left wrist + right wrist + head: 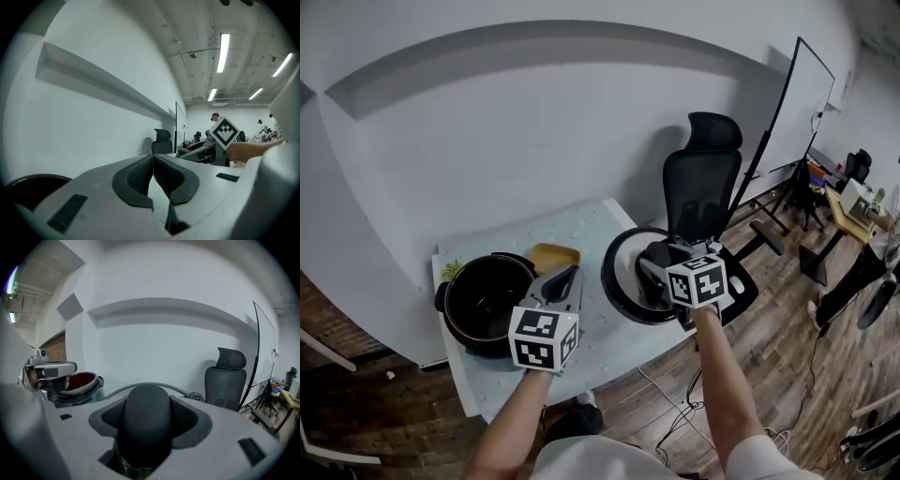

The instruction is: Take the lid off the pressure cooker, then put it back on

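The black pressure cooker pot (486,302) stands open on the left of the pale table (591,230); its dark red inside (79,382) shows in the right gripper view. My right gripper (656,260) is shut on the black knob (146,420) of the round lid (628,278), held tilted above the table's right side, apart from the pot. The lid's rim (140,386) arcs just beyond the jaws. My left gripper (572,274) hangs just right of the pot, jaws shut with the pads (140,174) meeting and nothing between them. The pot's rim (28,183) shows low at left.
A yellow dish (555,256) lies on the table behind the left gripper. A black office chair (703,178) stands beyond the table's right end, with a whiteboard (792,108) leaning by the wall. Cables run over the wooden floor (787,309).
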